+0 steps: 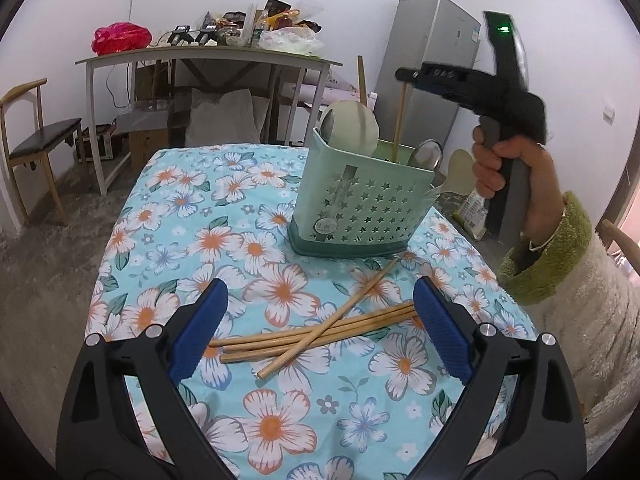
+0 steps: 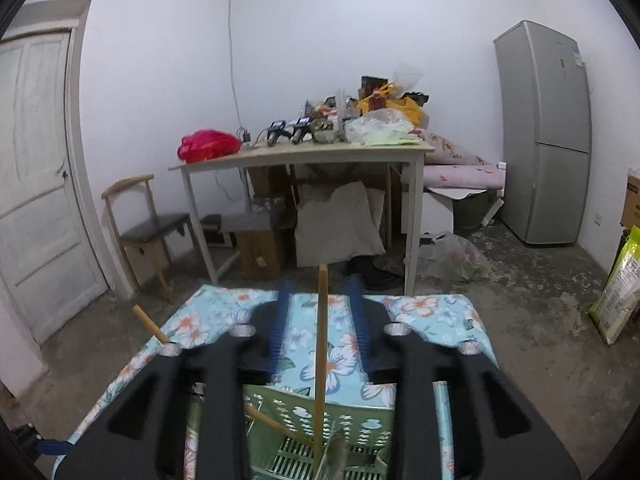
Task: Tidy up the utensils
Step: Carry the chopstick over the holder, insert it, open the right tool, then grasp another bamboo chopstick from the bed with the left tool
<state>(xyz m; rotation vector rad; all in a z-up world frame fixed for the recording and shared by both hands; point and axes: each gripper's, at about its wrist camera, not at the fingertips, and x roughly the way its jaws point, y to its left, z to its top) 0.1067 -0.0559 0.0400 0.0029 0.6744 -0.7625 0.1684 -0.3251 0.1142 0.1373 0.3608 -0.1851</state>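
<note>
The left gripper [image 1: 320, 328] hovers low over a table covered in a blue floral tablecloth [image 1: 224, 240], its blue-padded fingers [image 1: 200, 328] spread wide on either side of a loose pile of wooden chopsticks [image 1: 320, 332], one of them lying crossed over the rest. Beyond the pile stands a green utensil holder [image 1: 360, 204] with star-shaped holes, holding metal spoons [image 1: 428, 154], pale ceramic spoons [image 1: 358, 126] and one upright chopstick [image 1: 399, 120]. The right gripper [image 1: 404, 76], held in a hand [image 1: 504, 160], sits at that chopstick's top end; its grip cannot be made out.
</note>
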